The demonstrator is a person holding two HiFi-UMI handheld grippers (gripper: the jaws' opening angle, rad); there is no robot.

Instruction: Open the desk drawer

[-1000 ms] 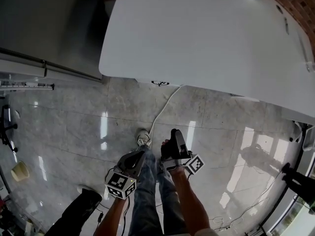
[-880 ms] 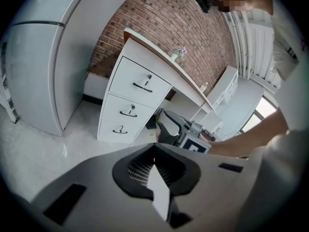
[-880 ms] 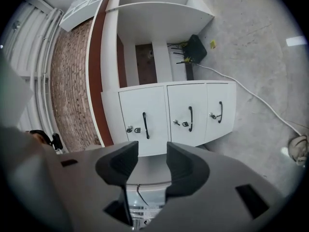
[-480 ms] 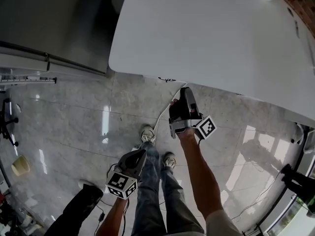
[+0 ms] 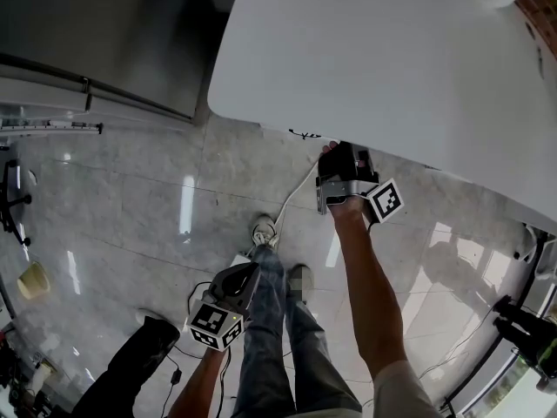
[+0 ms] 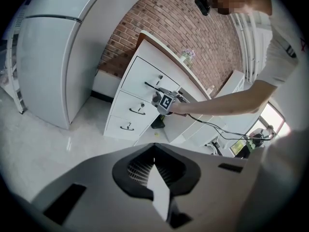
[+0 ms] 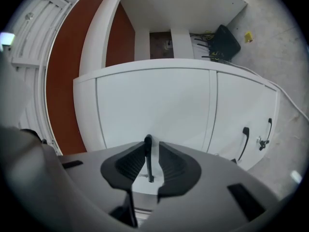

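Observation:
The white desk [image 5: 392, 59] fills the top of the head view. Its drawer unit [image 6: 145, 79] shows three stacked drawers with black handles. My right gripper [image 5: 339, 153] reaches under the desk edge at the top drawer [image 7: 154, 105]. In the right gripper view the top drawer's thin black handle [image 7: 148, 158] stands between the jaws of my right gripper [image 7: 152, 151]. The jaws are closing; a narrow gap remains on the handle's right side. My left gripper [image 5: 246, 275] hangs low by the person's legs, shut on nothing, also seen as the left gripper [image 6: 154, 149].
Two lower drawer handles [image 7: 245, 141] sit to the right. A white cable [image 5: 291, 198] runs over the marble floor. A grey fridge [image 5: 96, 42] stands at the left, a black bag [image 7: 224, 42] under the desk. The person's legs [image 5: 261, 338] are below.
My right gripper has travelled from beside the legs up to the desk's edge, arm stretched out. The left gripper has stayed by the legs.

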